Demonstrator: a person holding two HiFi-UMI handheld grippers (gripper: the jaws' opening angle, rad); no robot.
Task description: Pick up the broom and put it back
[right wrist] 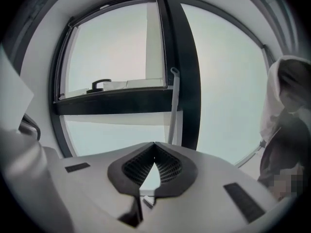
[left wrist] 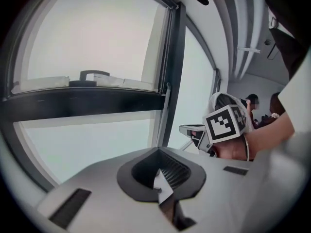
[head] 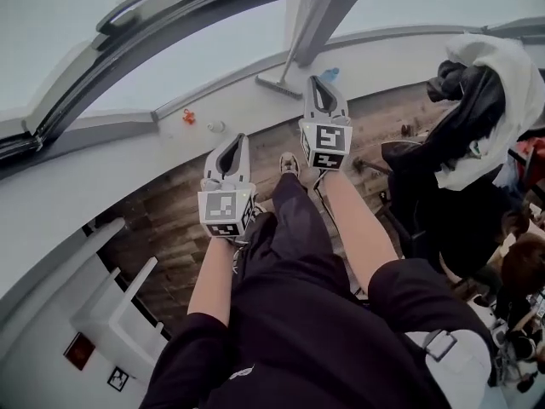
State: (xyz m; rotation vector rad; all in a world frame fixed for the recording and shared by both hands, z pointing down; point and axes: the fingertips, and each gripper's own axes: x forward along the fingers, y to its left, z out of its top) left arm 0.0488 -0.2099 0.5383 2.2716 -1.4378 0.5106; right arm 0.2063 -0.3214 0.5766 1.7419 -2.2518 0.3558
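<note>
My left gripper (head: 236, 143) and right gripper (head: 324, 88) both have jaws clenched on nothing, while the broom (head: 306, 34) stands propped against the window (head: 170, 32) ahead; it looks light and stiff, its slim pole maybe slick, so I'd grip mid-handle

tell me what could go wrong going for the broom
The right claw is shut, so it may bump the thin grey broom handle leaning by the dark window frame and topple it unless it opens first. A falling broom could also knock the small orange object off the white ledge.
</note>
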